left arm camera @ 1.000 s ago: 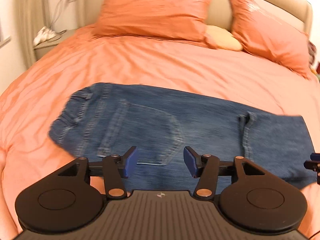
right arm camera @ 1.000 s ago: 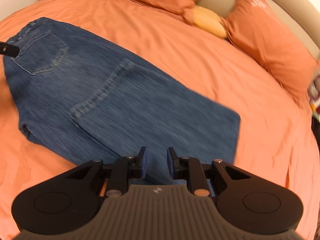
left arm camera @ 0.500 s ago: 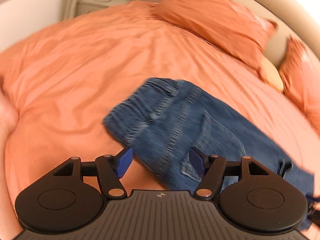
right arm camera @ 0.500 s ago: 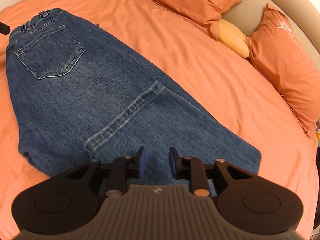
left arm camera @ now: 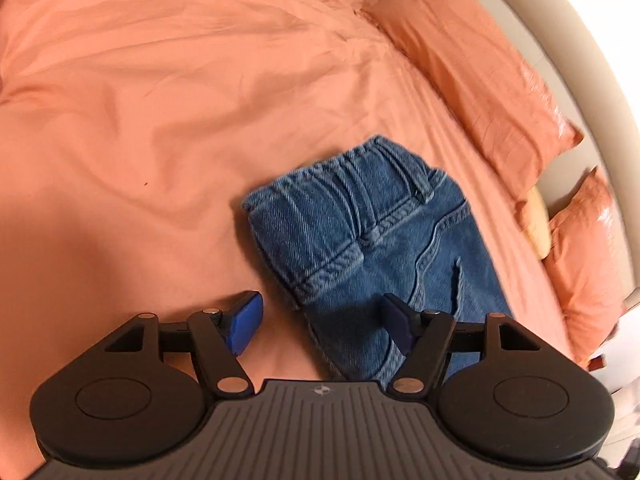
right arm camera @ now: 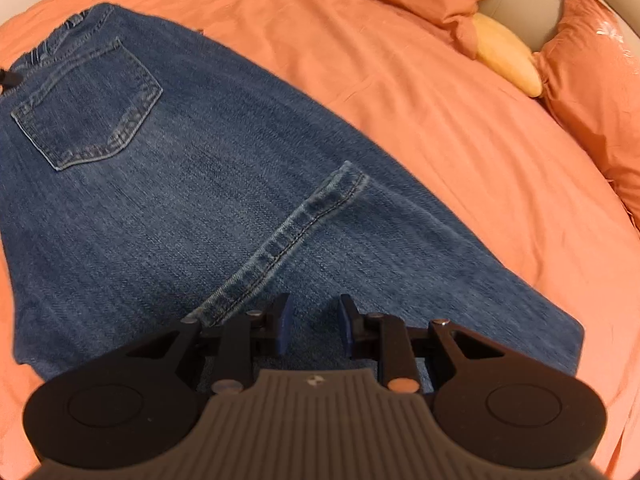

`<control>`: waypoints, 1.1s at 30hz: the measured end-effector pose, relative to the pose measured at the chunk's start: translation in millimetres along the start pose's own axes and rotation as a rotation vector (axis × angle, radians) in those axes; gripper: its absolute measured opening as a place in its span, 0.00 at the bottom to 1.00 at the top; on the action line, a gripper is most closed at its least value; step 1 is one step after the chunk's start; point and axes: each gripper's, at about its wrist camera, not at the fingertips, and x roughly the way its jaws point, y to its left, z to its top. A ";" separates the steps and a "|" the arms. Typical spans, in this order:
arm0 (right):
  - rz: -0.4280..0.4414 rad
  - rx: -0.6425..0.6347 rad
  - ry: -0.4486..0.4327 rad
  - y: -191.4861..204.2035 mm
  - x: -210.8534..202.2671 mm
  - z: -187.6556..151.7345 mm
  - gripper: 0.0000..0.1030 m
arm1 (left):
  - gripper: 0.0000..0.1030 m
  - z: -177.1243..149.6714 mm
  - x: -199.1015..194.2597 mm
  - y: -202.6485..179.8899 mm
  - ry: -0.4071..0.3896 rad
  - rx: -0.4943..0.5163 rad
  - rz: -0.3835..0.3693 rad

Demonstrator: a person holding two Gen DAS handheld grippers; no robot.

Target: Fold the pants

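The bed (left arm camera: pixel 160 100) carries the jeans (right arm camera: pixel 240 184), folded flat across its middle, below the pillows (left arm camera: pixel 480 72). Left gripper (left arm camera: pixel 322 322) hovers wide open over the jeans' waistband corner. Right gripper (right arm camera: pixel 312 328) is narrowly parted above their folded end, holding nothing.

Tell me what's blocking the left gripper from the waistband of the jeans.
Nothing visible. The left gripper is open just short of the jeans, whose waistband lies straight ahead on bare orange bedding. The pillows sit well off to the side.
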 end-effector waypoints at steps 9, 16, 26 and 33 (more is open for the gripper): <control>-0.006 -0.068 0.034 -11.2 13.5 28.5 0.26 | 0.79 45.1 20.3 -6.7 0.038 0.120 0.096; 0.006 -0.063 0.039 -13.0 26.9 32.8 0.27 | 0.81 106.3 39.2 -9.0 0.273 0.305 0.020; 0.018 -0.083 0.052 -17.3 32.9 35.7 0.27 | 0.91 126.6 87.7 -33.0 0.447 0.441 -0.063; 0.046 -0.058 0.056 -22.2 37.1 35.3 0.27 | 0.86 116.0 113.4 -59.1 0.478 0.494 -0.020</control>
